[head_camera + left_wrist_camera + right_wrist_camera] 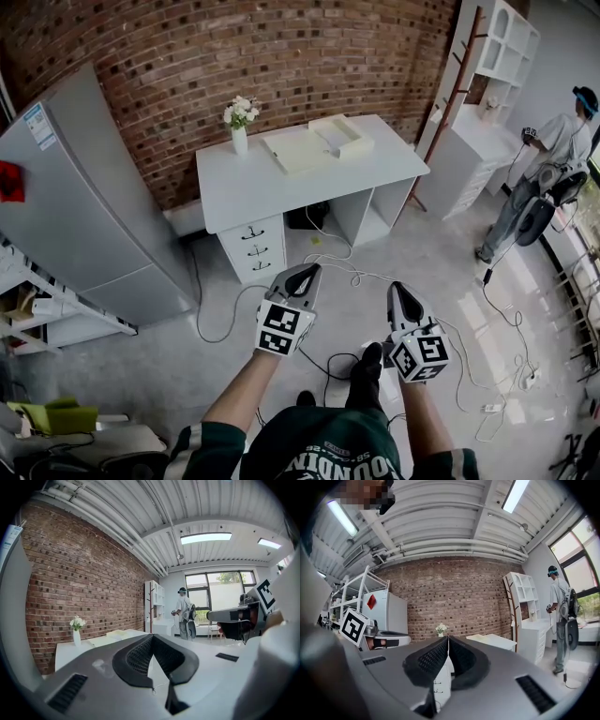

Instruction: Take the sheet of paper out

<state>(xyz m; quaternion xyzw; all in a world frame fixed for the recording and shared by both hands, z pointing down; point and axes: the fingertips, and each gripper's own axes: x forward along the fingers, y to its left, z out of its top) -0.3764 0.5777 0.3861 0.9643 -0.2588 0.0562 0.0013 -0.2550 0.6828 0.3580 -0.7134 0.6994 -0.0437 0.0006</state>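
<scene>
A white desk (375,173) stands against the brick wall, well ahead of me. On it lie a flat cream box or lid (294,149) and a smaller open box (343,136); I cannot make out a separate sheet of paper. Both grippers are held out level above the floor, short of the desk. My left gripper (308,270) is shut with nothing between its pads, and the desk shows beyond its tips (152,635). My right gripper (398,290) is also shut and empty, pointing at the desk (497,641).
A vase of white flowers (240,122) stands at the desk's left rear. A drawer unit (254,248) sits under the desk. A grey fridge (84,206) is at the left, white shelving (497,47) at the right. Cables (337,272) trail over the floor. A person (548,164) stands far right.
</scene>
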